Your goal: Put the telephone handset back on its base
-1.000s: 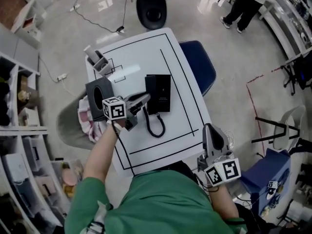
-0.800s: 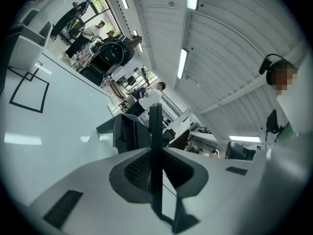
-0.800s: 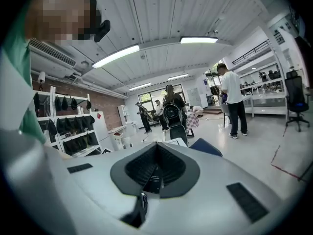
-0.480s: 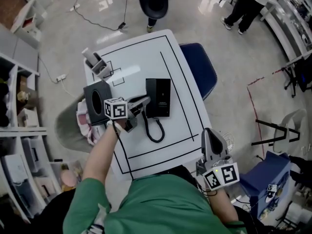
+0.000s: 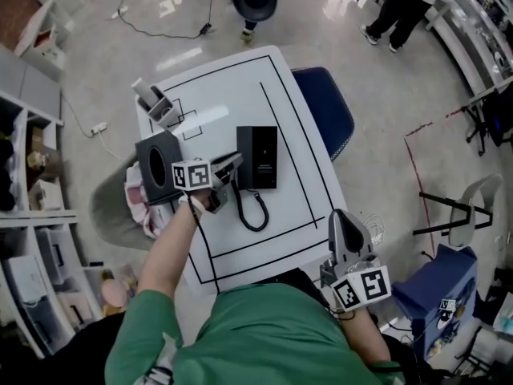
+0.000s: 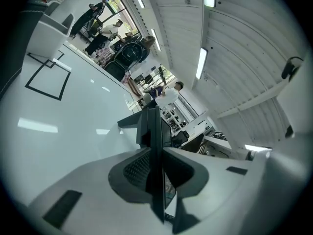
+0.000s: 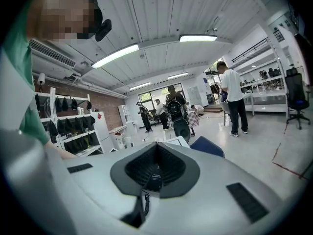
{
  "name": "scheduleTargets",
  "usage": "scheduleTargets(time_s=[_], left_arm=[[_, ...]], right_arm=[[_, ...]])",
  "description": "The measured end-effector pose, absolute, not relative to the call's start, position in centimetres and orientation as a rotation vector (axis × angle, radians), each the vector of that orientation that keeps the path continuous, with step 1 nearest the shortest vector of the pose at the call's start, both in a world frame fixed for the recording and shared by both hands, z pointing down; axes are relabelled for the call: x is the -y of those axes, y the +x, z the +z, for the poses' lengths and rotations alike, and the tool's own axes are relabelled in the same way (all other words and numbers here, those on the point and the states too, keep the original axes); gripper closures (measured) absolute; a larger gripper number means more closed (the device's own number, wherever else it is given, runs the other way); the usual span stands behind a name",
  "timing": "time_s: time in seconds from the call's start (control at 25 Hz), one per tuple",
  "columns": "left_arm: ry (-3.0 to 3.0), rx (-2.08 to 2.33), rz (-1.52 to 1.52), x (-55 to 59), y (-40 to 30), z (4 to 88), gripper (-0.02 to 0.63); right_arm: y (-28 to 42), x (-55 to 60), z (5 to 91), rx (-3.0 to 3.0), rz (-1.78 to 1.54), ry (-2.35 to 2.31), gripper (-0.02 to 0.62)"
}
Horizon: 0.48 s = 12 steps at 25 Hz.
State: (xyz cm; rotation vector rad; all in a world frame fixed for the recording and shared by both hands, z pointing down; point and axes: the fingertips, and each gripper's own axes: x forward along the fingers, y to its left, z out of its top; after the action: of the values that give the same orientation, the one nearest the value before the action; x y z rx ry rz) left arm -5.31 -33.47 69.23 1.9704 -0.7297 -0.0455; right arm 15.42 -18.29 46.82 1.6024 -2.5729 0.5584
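Left gripper (image 5: 235, 164) seen with jaws pressed together on nothing, telephone handset (image 5: 245, 156) laid on its base (image 5: 267, 157) just ahead of the tips, right gripper (image 5: 341, 216) likewise closed and empty, base well ahead of it.

Table (image 5: 232, 79): telephone base (image 5: 266, 157) at centre, handset (image 5: 245, 156) along its left side, cord (image 5: 255, 208) looped on the near side. Box (image 5: 159, 165) at left edge, holder (image 5: 156, 101) at far left corner. Chair (image 5: 325, 111) beside right edge. Left gripper (image 5: 236, 163) just left of handset; right gripper (image 5: 343, 216) off near right corner
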Motion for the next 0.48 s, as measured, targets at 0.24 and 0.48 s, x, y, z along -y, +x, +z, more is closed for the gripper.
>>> scheduleTargets(time_s=[0.24,0.48], left_arm=[[1.965,0.823,0.033,33.75,-5.93,69.81,0.454],[1.954,0.8,-0.002,33.33,-5.56,69.42,0.519]], right_arm=[[15.1,17.88,46.4,2.586,0.551,1.601,0.572],[15.02,17.34,45.93,2.591,0.535,1.609,0.572]])
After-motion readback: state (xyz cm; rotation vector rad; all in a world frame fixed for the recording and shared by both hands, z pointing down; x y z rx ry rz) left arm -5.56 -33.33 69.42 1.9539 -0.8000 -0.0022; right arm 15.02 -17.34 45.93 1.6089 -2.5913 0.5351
